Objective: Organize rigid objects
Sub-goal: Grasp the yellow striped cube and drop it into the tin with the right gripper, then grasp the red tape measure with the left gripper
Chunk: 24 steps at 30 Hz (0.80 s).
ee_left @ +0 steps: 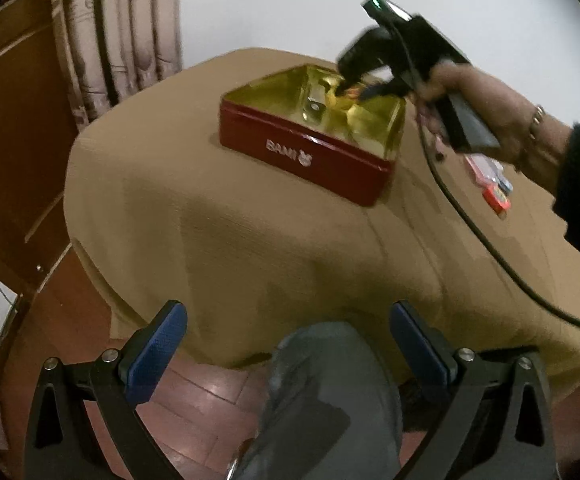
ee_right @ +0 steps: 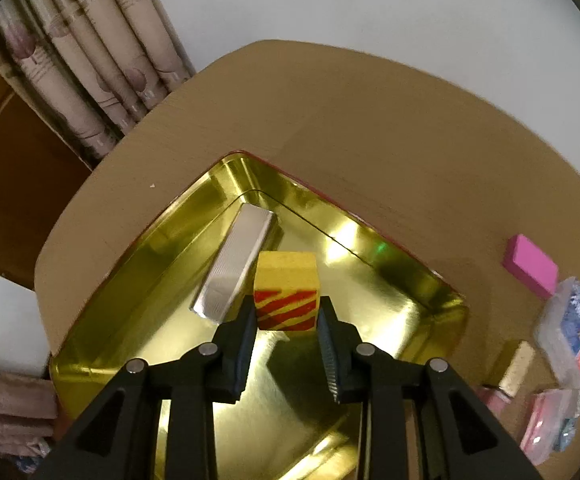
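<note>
A red tin [ee_left: 306, 160] with a shiny gold inside [ee_right: 138, 304] stands open on the tan-covered table [ee_left: 210, 220]. A silver metal bar [ee_right: 236, 264] lies in it. My right gripper [ee_right: 286, 314] is shut on a yellow block with red stripes [ee_right: 286, 290] and holds it over the tin's inside. In the left wrist view the right gripper [ee_left: 354, 88] reaches into the tin from the right. My left gripper [ee_left: 288, 320] is open and empty, off the table's near edge, above a knee in grey trousers.
To the right of the tin lie a pink block [ee_right: 532, 268], a beige block [ee_right: 518, 368], and clear packets with blue, red and pink contents [ee_right: 574, 328]. A black cable [ee_left: 470, 224] trails across the table's right side. Curtains [ee_right: 90, 68] hang behind.
</note>
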### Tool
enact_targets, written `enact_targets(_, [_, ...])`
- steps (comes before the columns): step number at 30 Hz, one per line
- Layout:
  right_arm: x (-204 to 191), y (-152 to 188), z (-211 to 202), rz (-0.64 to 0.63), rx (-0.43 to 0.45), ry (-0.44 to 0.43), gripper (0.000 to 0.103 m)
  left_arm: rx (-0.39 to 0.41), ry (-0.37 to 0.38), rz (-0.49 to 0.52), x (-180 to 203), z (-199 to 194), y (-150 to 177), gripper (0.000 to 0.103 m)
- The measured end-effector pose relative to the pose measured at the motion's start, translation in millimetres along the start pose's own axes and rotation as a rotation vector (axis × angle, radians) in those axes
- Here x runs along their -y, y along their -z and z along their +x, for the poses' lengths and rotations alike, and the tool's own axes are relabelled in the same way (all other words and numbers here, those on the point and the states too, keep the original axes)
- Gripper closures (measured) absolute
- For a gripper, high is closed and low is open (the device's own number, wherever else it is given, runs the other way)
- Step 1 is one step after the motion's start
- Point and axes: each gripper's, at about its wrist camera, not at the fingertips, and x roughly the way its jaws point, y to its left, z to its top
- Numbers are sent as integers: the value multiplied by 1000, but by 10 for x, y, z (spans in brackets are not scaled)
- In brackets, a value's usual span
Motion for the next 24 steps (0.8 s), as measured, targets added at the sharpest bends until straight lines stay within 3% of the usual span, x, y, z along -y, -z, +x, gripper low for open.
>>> enact_targets(5, [57, 88, -360, 19, 90, -42, 66, -48, 14, -2, 13, 87, 15, 3])
enact_targets(9, [312, 412, -976, 65, 271, -81, 65, -61, 17, 16, 50, 101, 48, 3])
enact_targets(11, [538, 732, -1290, 85, 354, -2, 57, -46, 8, 45, 98, 79, 64, 3])
enact_targets(13, [924, 1245, -1592, 106, 440, 162, 44, -31, 0, 91, 193, 57, 113, 3])
enact_targets(14, [1132, 1480, -1681, 116, 458, 262, 43, -33, 2, 112, 248, 56, 127, 3])
enact_targets(18, [2036, 2285, -1708, 206, 377, 529, 43, -40, 1, 223, 529, 59, 194, 3])
enact_targets(22, [2744, 2860, -1703, 324, 302, 621, 43, -69, 73, 318, 957, 79, 71, 3])
enact_targets(24, [2886, 3003, -1672, 364, 292, 638, 43, -75, 114, 343, 1140, 65, -26, 3])
